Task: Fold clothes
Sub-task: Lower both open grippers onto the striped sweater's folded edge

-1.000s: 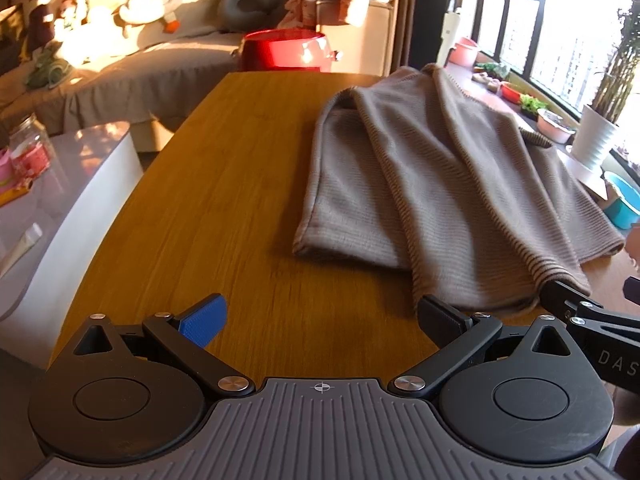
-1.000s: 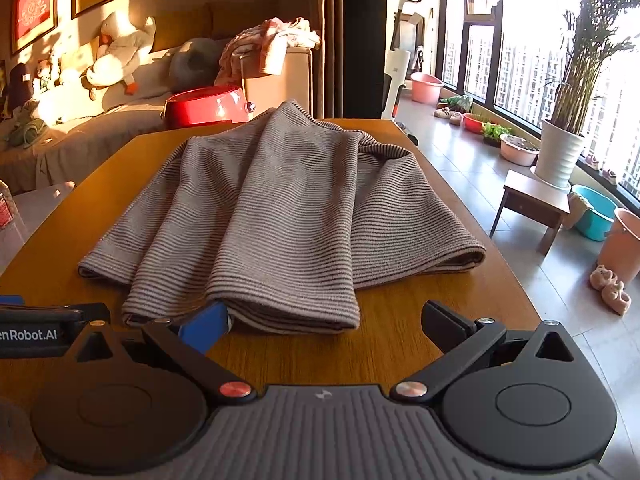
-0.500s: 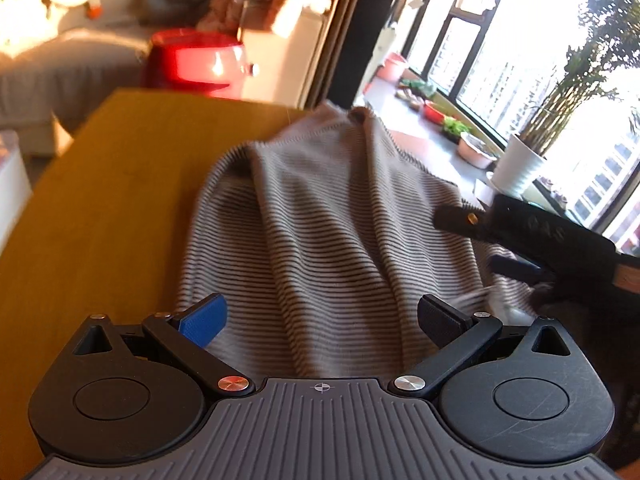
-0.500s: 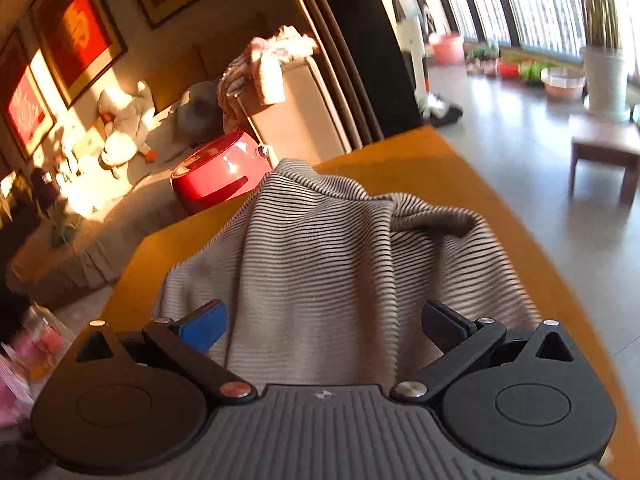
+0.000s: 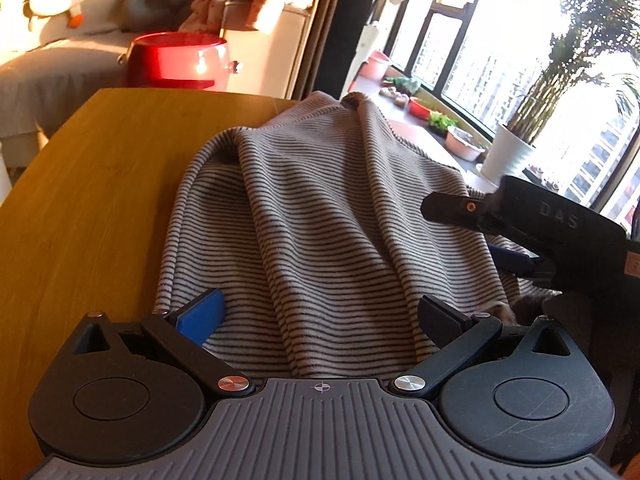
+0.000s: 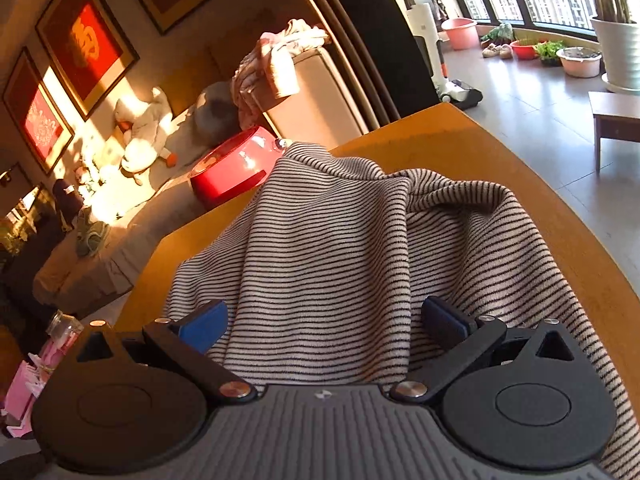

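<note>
Since a second ago both tools have come forward from the counter's near edge, so the striped garment (image 5: 320, 220) now fills the space between each pair of fingers, and its near part has risen from lying flat into draped folds. Grey-brown with thin dark stripes, it lies on the wooden counter (image 5: 100, 184) with its long axis running away from the cameras — its far end points toward the red pot (image 5: 180, 60) and the sofa beyond, its near end sits under the tools. One raised fold runs lengthwise down its middle.

Spread wide, the left tool (image 5: 320, 312) has cloth lying between its fingers; whether they pinch any of it I cannot tell. So too the right tool (image 6: 324, 316) — jaws wide apart, fabric bunched between them, no grip visible. In the left wrist view the right tool (image 5: 500, 236) reaches in over the garment's right edge.

A white planter (image 5: 504, 156) stands by the window.
</note>
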